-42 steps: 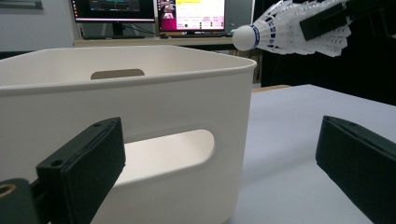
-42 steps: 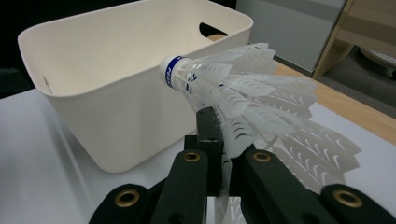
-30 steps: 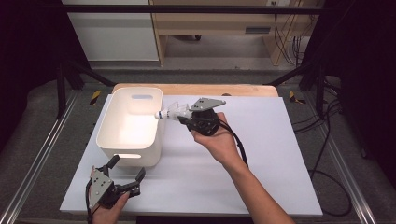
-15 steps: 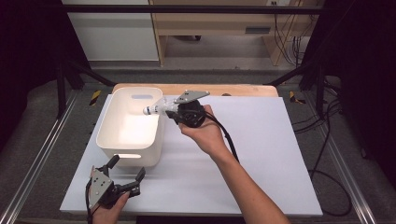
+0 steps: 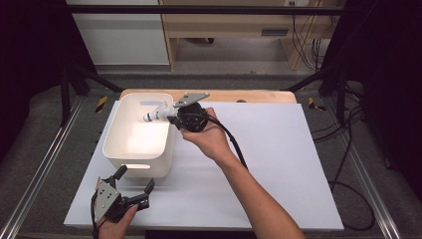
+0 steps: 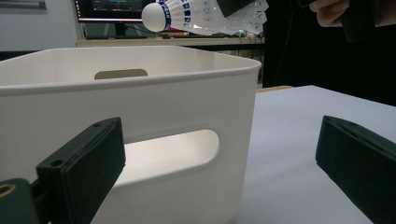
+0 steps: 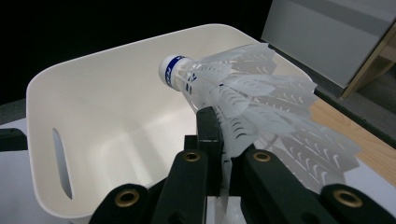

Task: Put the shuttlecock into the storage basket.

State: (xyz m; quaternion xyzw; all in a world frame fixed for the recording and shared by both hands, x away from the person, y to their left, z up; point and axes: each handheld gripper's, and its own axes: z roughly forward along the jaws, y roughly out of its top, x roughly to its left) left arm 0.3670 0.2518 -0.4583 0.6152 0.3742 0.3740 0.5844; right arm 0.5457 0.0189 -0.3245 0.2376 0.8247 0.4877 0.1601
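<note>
A white shuttlecock with a blue-banded cork tip hangs over the right rim of a white plastic bin. My right gripper is shut on its feather skirt, cork pointing left into the bin. In the right gripper view the shuttlecock is pinched at the skirt by the gripper, above the empty bin. My left gripper rests open on the table just in front of the bin. In the left gripper view its jaws stand wide apart before the bin's front wall, with the shuttlecock high above.
The bin sits at the left of a white board on the table; a wooden strip runs along the board's far edge. The right gripper's black cable trails along the forearm. Dark frame rails flank both sides.
My right gripper has carried the shuttlecock leftward, from beside the bin's right wall to over its rim. The left gripper has stayed put.
</note>
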